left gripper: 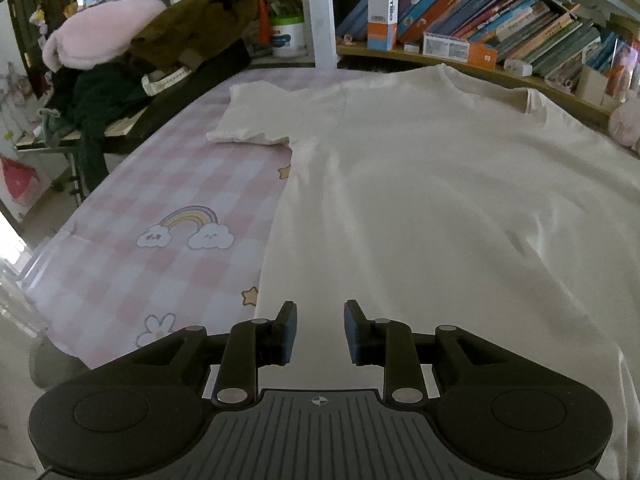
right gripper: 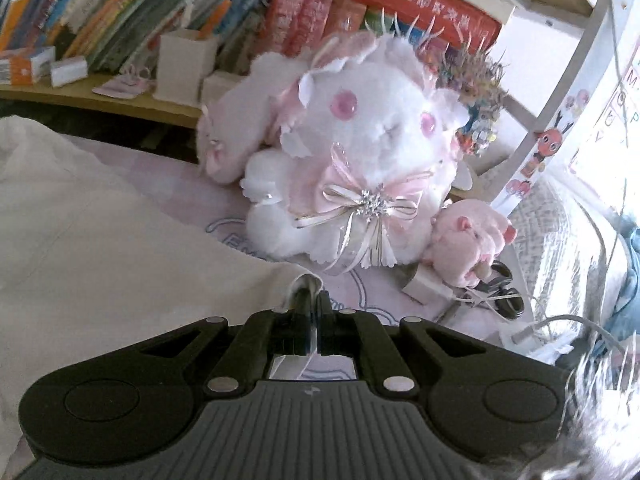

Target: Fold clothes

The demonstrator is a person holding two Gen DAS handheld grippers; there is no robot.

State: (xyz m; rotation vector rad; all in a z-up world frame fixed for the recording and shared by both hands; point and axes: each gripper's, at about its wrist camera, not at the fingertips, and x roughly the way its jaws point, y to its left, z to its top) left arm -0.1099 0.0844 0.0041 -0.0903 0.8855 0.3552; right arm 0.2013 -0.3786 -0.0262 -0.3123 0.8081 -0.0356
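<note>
Cream T-shirt (left gripper: 440,200) lies flat on the pink checked bed (left gripper: 160,200).
Left claw (left gripper: 320,332) hovers narrowly parted and empty over the shirt's hem at 6 o'clock; right claw (right gripper: 310,312) pinches the shirt's edge, white plush rabbit (right gripper: 360,160) at 12 o'clock.

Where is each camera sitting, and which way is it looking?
Left wrist view: sits on the left gripper, looking forward and down over the cream T-shirt spread on the pink checked bedsheet, toward the bookshelf; only its own black fingers show, apart.

Right wrist view: sits on the right gripper, looking at the fluffy white plush bunny; its own fingers show, shut on an edge of the T-shirt.

Both share the T-shirt, the sheet and the bookshelf.
</note>
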